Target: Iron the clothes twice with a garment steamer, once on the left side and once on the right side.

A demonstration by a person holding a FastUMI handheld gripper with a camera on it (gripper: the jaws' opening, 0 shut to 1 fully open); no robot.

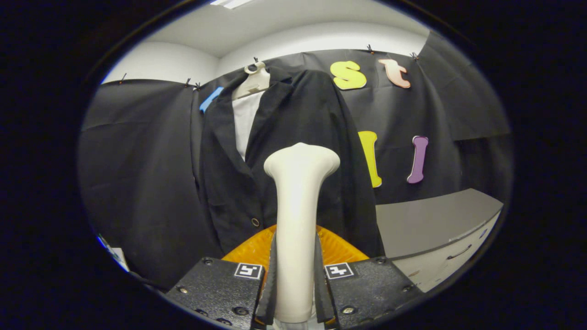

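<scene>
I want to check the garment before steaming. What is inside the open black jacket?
Inside the black jacket a white layer shows on a pale hanger. Lower down, the garment steamer, clamped in the gripper, covers part of the jacket front.

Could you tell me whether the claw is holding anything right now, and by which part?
Yes: the claw is shut on the garment steamer, both fingers pressing its handle, with the head pointing toward the black jacket.

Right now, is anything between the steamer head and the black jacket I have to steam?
Nothing visible stands in the way. The tool is shut on the garment steamer, whose head points at the black jacket hanging on its hanger. The orange object sits low under the steamer, and the grey cabinet stands off to one side.
</scene>
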